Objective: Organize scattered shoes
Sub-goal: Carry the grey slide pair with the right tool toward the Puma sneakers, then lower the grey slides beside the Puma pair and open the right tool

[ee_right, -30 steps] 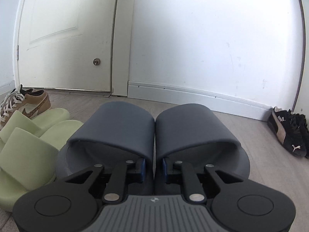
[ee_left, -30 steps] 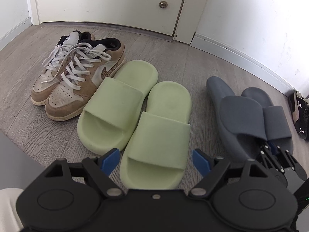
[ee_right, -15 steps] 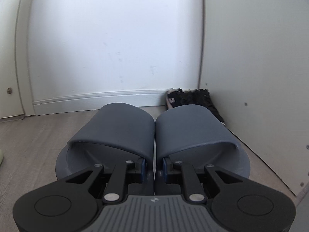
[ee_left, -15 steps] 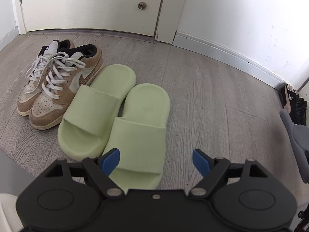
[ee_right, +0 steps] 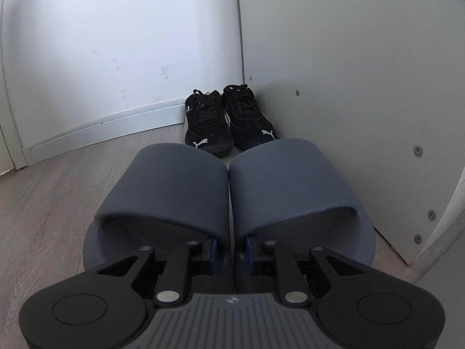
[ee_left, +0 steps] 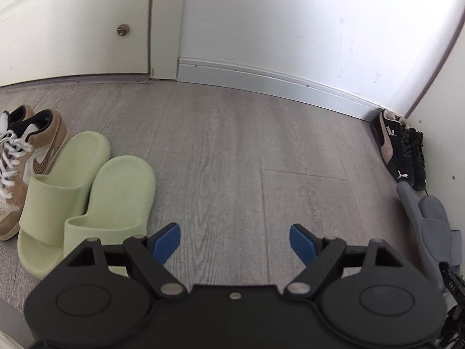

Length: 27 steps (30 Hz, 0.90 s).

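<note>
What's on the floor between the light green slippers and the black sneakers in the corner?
Nothing. In the left wrist view, only bare grey wood-look floor stretches from the light green foam slides to the black suede lace-up sneakers.

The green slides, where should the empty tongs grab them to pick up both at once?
Probably by the inner edges where the two green slides lie pressed side by side, just behind the straps. Come from above at the open heel end, one finger inside each slide, squeezing the touching walls. The straps arch high, leaving room. The left tongs are wide open with nothing between them.
</note>
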Motion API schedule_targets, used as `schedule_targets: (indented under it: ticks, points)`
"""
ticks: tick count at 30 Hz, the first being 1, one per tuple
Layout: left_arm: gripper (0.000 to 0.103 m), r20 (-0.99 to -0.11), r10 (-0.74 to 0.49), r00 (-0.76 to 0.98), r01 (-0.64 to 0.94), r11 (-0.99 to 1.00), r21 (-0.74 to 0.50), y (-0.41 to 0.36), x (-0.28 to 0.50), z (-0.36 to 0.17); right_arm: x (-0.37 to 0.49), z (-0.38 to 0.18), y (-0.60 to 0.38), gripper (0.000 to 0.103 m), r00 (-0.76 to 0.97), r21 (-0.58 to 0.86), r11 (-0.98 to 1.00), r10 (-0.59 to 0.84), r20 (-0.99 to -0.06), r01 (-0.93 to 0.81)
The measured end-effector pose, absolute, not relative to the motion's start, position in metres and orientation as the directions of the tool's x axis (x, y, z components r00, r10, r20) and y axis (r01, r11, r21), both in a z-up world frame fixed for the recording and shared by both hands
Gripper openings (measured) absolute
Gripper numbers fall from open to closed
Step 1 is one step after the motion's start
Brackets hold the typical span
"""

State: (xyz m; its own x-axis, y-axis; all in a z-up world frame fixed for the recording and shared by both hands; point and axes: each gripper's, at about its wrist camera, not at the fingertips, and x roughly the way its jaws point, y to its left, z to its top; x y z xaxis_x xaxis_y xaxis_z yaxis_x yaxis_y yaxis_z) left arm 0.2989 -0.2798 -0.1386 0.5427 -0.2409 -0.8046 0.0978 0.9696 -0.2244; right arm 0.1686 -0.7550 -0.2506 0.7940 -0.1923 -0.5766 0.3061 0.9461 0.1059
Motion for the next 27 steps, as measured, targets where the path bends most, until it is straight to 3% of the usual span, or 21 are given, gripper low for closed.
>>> schedule_targets:
  ticks: [4, 10, 14, 18, 23, 27]
  points:
    - [0.083, -0.813, -0.255, 0.524, 0.139, 0.967, -0.213, -0.298, 0.297, -0.141, 0.168, -0.257, -0.786, 0.03, 0.796, 0.16, 0.929, -0.186, -0.576, 0.333]
    - [0.083, -0.823, -0.26, 0.505, 0.155, 0.965, -0.209, -0.307, 0.297, -0.146, 0.176, -0.26, -0.778, 0.041, 0.784, -0.001, 0.949, -0.26, -0.564, 0.314]
    - [0.083, -0.818, -0.254, 0.515, 0.161, 0.967, -0.199, -0.304, 0.295, -0.143, 0.176, -0.26, -0.773, 0.069, 0.753, -0.065, 0.934, -0.324, -0.573, 0.352]
    - [0.083, -0.814, -0.263, 0.517, 0.145, 0.965, -0.219, -0.296, 0.296, -0.142, 0.179, -0.248, -0.768, 0.071, 0.706, -0.09, 0.941, -0.305, -0.639, 0.326]
    - [0.083, -0.816, -0.258, 0.517, 0.119, 0.966, -0.23, -0.287, 0.298, -0.145, 0.168, -0.234, -0.759, 0.074, 0.655, -0.221, 0.945, -0.327, -0.682, 0.241]
    - [0.083, -0.823, -0.269, 0.5, 0.092, 0.962, -0.259, -0.279, 0.3, -0.15, 0.161, -0.232, -0.756, 0.074, 0.627, -0.233, 0.92, -0.387, -0.676, 0.317]
